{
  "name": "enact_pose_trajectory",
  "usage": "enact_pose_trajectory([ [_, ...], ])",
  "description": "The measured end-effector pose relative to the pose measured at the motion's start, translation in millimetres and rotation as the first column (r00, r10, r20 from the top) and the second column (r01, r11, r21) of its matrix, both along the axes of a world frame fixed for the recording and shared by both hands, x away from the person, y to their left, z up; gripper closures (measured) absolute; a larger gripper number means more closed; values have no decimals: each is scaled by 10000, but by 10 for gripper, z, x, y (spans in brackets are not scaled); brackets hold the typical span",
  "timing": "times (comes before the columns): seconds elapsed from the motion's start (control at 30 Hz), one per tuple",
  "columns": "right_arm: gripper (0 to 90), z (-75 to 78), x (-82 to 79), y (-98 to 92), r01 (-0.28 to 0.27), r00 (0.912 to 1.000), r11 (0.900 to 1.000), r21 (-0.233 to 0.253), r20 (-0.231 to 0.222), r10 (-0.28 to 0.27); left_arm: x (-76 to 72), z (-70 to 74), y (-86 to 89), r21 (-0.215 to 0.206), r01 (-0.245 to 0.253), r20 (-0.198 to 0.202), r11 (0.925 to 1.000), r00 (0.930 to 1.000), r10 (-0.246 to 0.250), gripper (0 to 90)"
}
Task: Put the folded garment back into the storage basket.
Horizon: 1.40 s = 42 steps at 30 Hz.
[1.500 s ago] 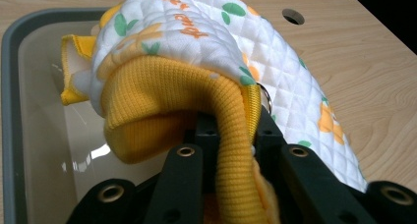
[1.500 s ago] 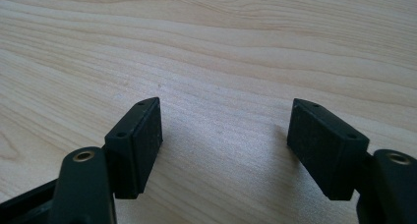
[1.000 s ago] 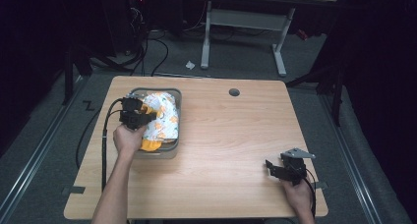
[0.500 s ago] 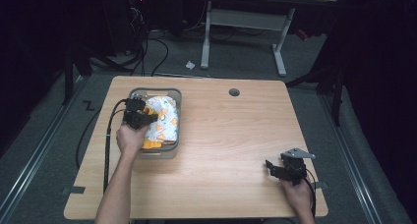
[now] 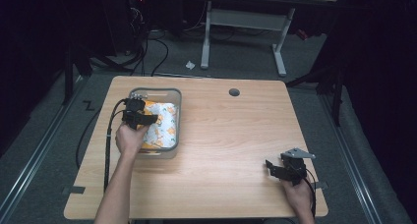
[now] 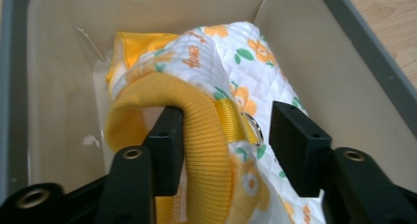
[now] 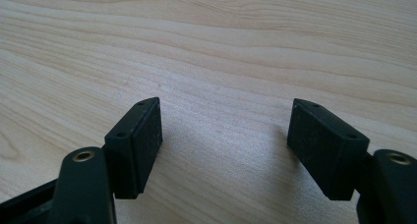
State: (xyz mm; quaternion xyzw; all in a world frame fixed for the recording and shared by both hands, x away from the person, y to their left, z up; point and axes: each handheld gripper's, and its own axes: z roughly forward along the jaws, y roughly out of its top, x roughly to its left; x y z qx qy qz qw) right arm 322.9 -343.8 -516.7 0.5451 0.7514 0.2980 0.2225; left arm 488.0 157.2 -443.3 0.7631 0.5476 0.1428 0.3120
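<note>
Dark room, wooden desk (image 5: 221, 135) lying under high camera. Grey bin (image 5: 174, 94) sitting at desk's left, holding quilted floral garment (image 6: 236, 67) with yellow ribbed cuff (image 6: 196, 116). Left hand-held gripper (image 6: 223, 140) reaching into bin, jaws apart, straddling cuff; grasp not yet made, garment not yet lifted out. Right hand-held gripper (image 7: 223, 145) resting near desk's right front, jaws apart, holding nothing.

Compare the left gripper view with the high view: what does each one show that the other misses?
Left gripper view alone: the yellow ribbed cuff between the open jaws, plus a yellow strap with a metal ring. High view alone: the whole wooden table, the right gripper open over bare wood, and the left hand. Both: the floral quilted garment in the grey bin.
</note>
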Motion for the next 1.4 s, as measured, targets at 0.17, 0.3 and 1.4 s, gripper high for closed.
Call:
enact_pose_trajectory([
  [0.17, 296, 0, 0, -1, -4, 10000, 10000, -2, -1, 4, -85, 112, -27, -331, 0, 465, 9995, 9989, 15, 417],
  [0.3, 297, 0, 0, -1, -7, 10000, 10000, -9, -1, 7, -138, 175, -57, -510, 182, 712, 9985, 9974, -146, 397],
  [1.4, 296, 0, -2, -1, -16, 10000, 10000, -2, 0, 16, -602, 399, -499, -1305, 1773, 1746, 9755, 9726, -1534, 347],
])
